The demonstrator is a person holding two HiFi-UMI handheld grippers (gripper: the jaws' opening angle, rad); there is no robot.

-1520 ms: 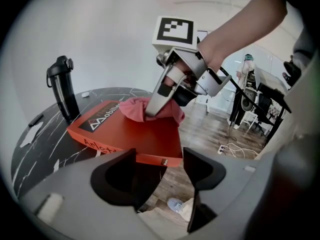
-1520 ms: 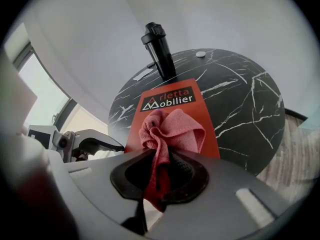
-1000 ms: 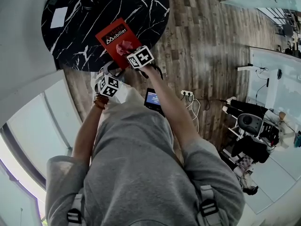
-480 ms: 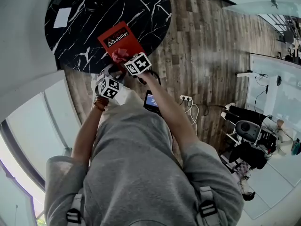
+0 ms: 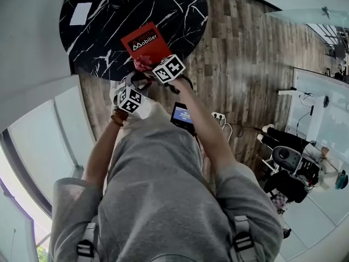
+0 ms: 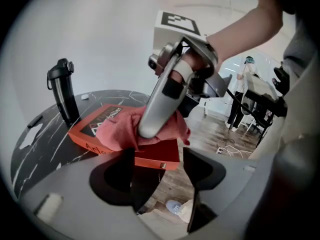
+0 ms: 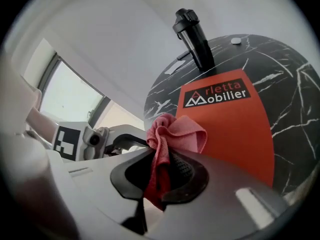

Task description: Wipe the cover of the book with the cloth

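Cloth (image 7: 177, 134) of pinkish red is pinched between the jaws of the right gripper (image 7: 161, 176), which are closed narrow on a fold of it; the rest bunches up out of the jaws in the middle of the right gripper view and lies on the cover of the book (image 7: 235, 134) at that cover's lower left corner. The book is orange-red with white print near its upper edge, and it lies flat on the round black marble table (image 7: 295, 84), close to the table's near rim. A black bottle (image 7: 192, 34) stands upright on the table above the book, at the top centre of the frame, apart from it. The left gripper (image 6: 160, 171) sits at the bottom of its own view with its jaws wide apart and holding nothing; through the gap show the book's near corner and the wood floor (image 6: 210, 134). In the head view both grippers are near the top centre, the left one below and to the left of the right one, short of the table's rim. A white sheet (image 5: 80, 13) lies on the table at the upper left.
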